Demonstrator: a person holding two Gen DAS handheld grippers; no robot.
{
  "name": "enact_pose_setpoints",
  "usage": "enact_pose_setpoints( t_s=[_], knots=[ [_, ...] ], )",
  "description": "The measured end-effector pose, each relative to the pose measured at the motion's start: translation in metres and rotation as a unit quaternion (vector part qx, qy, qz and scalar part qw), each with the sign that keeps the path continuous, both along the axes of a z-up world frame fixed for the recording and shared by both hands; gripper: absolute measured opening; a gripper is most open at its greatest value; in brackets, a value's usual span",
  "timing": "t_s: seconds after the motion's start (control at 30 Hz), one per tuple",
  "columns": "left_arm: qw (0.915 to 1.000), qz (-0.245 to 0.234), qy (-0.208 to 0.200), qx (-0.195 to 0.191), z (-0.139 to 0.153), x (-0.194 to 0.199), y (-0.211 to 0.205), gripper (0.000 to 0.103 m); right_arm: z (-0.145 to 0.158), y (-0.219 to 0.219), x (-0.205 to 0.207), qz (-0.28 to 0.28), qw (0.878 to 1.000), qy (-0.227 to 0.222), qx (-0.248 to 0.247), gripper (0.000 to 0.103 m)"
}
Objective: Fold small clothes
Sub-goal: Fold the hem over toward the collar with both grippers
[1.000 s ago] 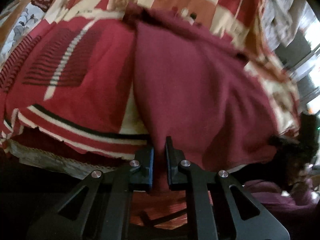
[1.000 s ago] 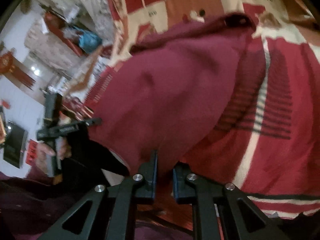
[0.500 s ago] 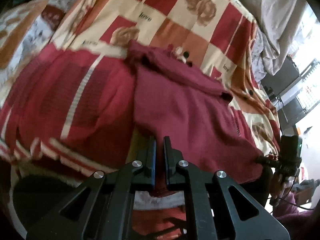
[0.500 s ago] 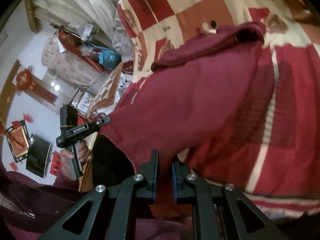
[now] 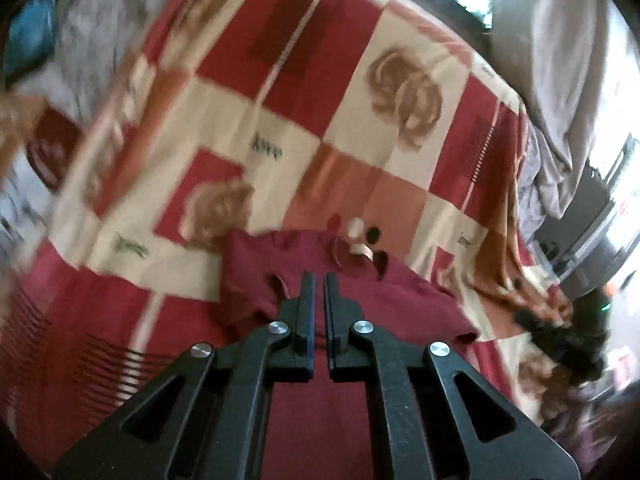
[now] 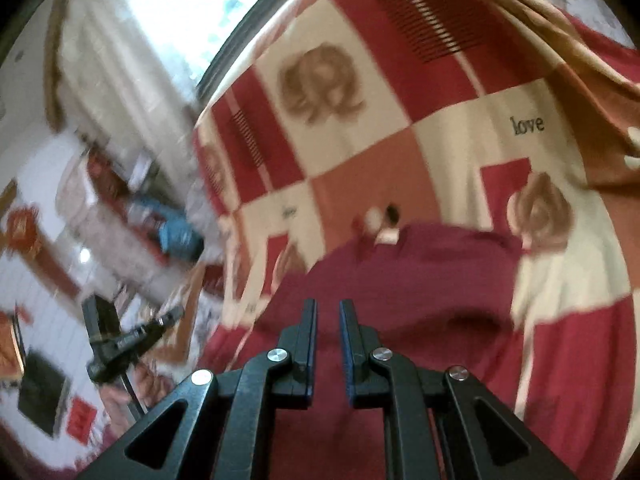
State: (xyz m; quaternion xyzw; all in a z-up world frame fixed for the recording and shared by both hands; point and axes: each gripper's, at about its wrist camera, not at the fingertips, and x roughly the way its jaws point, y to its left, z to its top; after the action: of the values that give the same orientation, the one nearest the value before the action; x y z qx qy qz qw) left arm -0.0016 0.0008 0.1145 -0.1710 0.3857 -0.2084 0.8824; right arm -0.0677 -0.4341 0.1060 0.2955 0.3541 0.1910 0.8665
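Observation:
A small dark red knit garment (image 5: pixel 400 312) lies on a red, cream and orange checked blanket (image 5: pixel 340 92). Its far end, with small round buttons, lies toward the blanket's middle. My left gripper (image 5: pixel 319 280) is shut on the garment's near edge, and the cloth runs down between its fingers. In the right wrist view the same garment (image 6: pixel 420 280) lies ahead. My right gripper (image 6: pixel 328 306) is nearly closed on the near edge, with the cloth running under its fingers. Each gripper shows in the other's view, at the far right (image 5: pixel 560 332) and far left (image 6: pixel 132 336). Both views are blurred.
The blanket (image 6: pixel 360 160) covers a bed. Grey bedding (image 5: pixel 560 80) is bunched at the far right of the left wrist view. Room furniture and a bright window (image 6: pixel 160 40) show beyond the bed's left edge in the right wrist view.
Both grippers have swung up and forward over the bed, carrying the garment's near edge toward its far end. More of the blanket now shows and less of the garment.

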Motion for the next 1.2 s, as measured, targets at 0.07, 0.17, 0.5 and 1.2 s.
enact_pose_setpoints(
  t_s=[0.07, 0.17, 0.5, 1.2],
  knots=[
    [0.9997, -0.022, 0.011, 0.001, -0.003, -0.003, -0.004, 0.003, -0.004, -0.001, 0.004, 0.023, 1.0, 0.017, -0.005, 0.01],
    [0.9971, -0.048, 0.029, 0.051, -0.015, -0.017, -0.008, 0.007, -0.009, 0.015, -0.012, 0.08, 0.995, 0.043, -0.05, 0.012],
    [0.9815, -0.064, 0.155, 0.092, -0.077, -0.097, 0.013, 0.059, -0.056, 0.046, -0.099, 0.191, 0.965, 0.153, -0.096, 0.054],
    [0.958, -0.06, 0.246, 0.134, -0.131, -0.167, 0.012, 0.07, -0.136, 0.077, -0.16, 0.255, 0.933, 0.25, 0.052, 0.065]
  ],
)
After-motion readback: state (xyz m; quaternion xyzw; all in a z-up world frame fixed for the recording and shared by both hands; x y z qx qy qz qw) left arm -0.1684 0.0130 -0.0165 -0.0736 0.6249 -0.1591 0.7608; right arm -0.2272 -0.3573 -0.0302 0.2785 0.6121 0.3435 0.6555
